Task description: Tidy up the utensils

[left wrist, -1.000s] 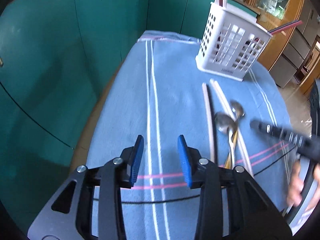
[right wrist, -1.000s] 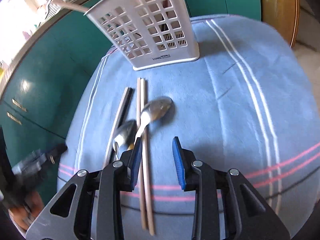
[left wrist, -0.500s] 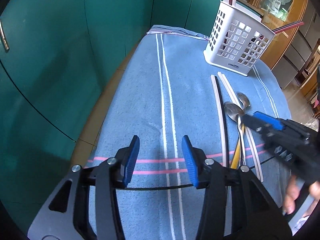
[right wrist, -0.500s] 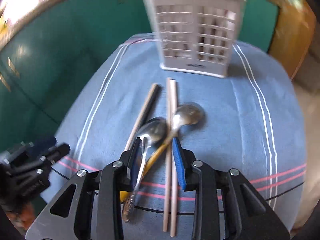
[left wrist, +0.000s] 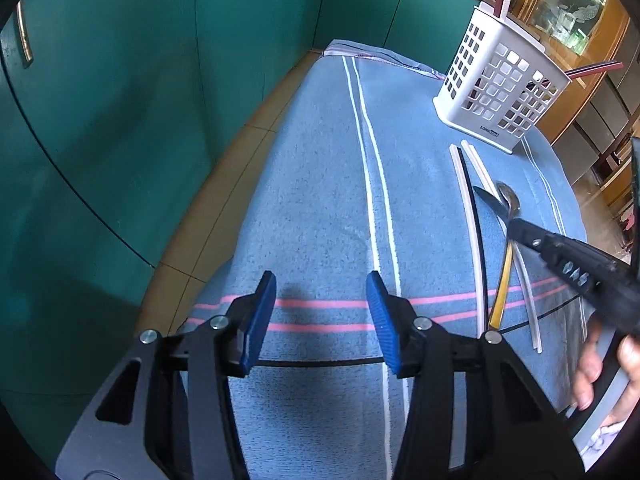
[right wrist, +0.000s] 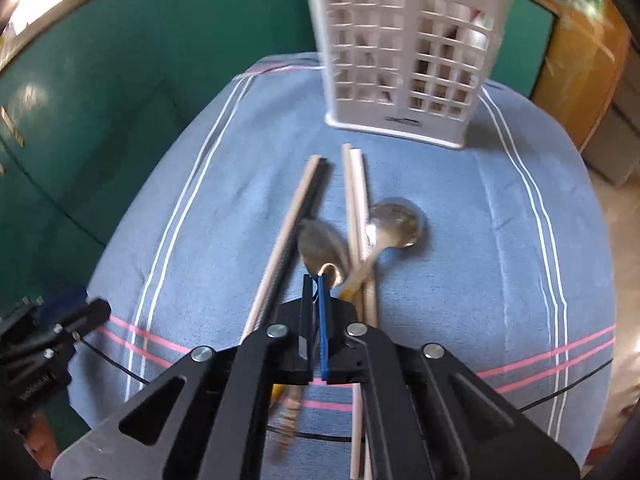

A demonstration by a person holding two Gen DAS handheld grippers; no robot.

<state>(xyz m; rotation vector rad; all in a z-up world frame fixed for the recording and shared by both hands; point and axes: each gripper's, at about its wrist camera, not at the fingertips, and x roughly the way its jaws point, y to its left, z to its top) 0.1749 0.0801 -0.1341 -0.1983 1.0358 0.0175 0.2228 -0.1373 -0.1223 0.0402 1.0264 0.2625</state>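
Note:
A white slotted utensil basket stands at the far end of the blue cloth and also shows in the left wrist view. In front of it lie pale chopsticks, a chopstick pair with a black one, and two spoons. My right gripper is shut on the handle of the left spoon. The other spoon has a yellow handle and lies across the chopsticks. My left gripper is open and empty over the cloth's near left part.
The blue striped cloth covers a small table with edges close on all sides. Teal cabinets stand to the left and behind. A wooden cabinet is at the far right. Red-tipped sticks stand in the basket.
My right gripper has moved over the left spoon and closed on its handle. My left gripper has pulled back a little and stayed open.

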